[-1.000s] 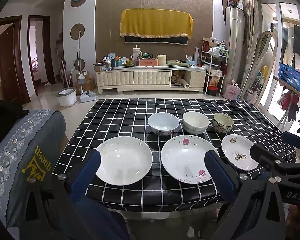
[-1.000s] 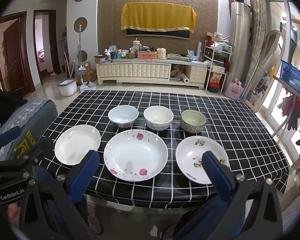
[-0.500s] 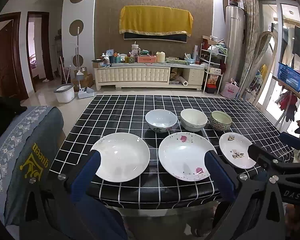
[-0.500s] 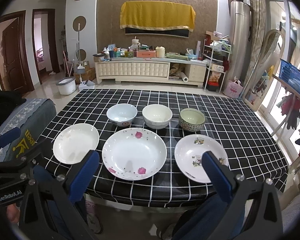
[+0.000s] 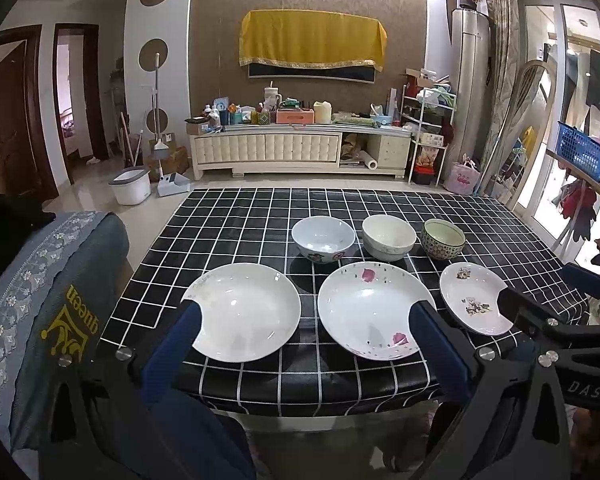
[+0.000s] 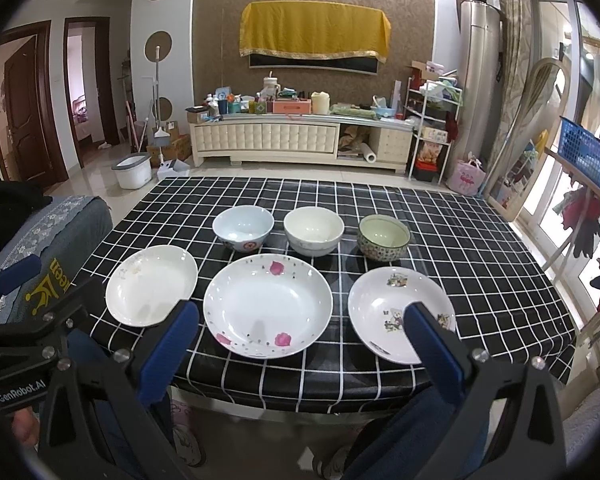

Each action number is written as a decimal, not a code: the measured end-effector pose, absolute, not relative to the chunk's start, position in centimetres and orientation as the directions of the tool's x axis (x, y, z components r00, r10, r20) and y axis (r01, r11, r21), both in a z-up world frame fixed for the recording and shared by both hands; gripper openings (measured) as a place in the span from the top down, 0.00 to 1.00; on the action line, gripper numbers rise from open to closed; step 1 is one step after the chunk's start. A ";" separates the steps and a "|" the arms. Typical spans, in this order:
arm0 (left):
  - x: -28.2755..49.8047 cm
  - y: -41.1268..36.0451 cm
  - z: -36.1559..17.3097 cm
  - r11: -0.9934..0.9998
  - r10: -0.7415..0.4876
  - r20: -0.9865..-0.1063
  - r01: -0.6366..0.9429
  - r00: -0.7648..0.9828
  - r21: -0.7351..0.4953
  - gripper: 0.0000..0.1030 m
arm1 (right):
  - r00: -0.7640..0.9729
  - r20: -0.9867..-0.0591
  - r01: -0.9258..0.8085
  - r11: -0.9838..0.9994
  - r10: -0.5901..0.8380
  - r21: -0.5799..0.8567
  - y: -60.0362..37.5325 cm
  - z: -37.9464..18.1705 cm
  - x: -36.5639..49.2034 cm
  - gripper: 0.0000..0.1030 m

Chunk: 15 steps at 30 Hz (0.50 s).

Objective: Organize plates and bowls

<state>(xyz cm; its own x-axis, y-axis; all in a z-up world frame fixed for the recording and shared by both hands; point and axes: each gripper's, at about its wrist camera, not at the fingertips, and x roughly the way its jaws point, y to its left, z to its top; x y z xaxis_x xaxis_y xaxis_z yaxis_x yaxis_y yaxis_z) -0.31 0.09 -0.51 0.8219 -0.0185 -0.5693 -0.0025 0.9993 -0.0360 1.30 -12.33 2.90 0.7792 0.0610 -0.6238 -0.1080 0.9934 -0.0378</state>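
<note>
Six dishes sit upright, rims up, on the checked tabletop (image 6: 480, 248) in two rows running left to right. Front row: plain white plate (image 6: 152, 285), rose-petal plate (image 6: 267, 305), small pictured plate (image 6: 396, 312), all near the front edge. Back row: pale blue bowl (image 6: 243, 227), cream bowl (image 6: 313, 230), green patterned bowl (image 6: 384, 237). The far half lies bare. Left hand-held gripper (image 5: 306, 322) and right hand-held gripper (image 6: 300, 320) hover at the front edge, jaws wide apart, holding nothing.
</note>
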 end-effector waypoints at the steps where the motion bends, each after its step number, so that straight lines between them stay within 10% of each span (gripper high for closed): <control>1: -0.3 0.1 -0.5 0.999 -0.019 -0.569 -0.002 0.822 -0.037 0.00 | 0.779 -0.624 -0.108 0.993 0.061 -0.038 -12.3 2.9 1.3 0.00; 15: -0.2 -0.2 -0.5 1.000 -0.021 -0.583 0.005 0.812 -0.029 0.00 | 0.771 -0.634 -0.102 0.994 0.055 -0.039 -12.6 2.7 1.3 0.00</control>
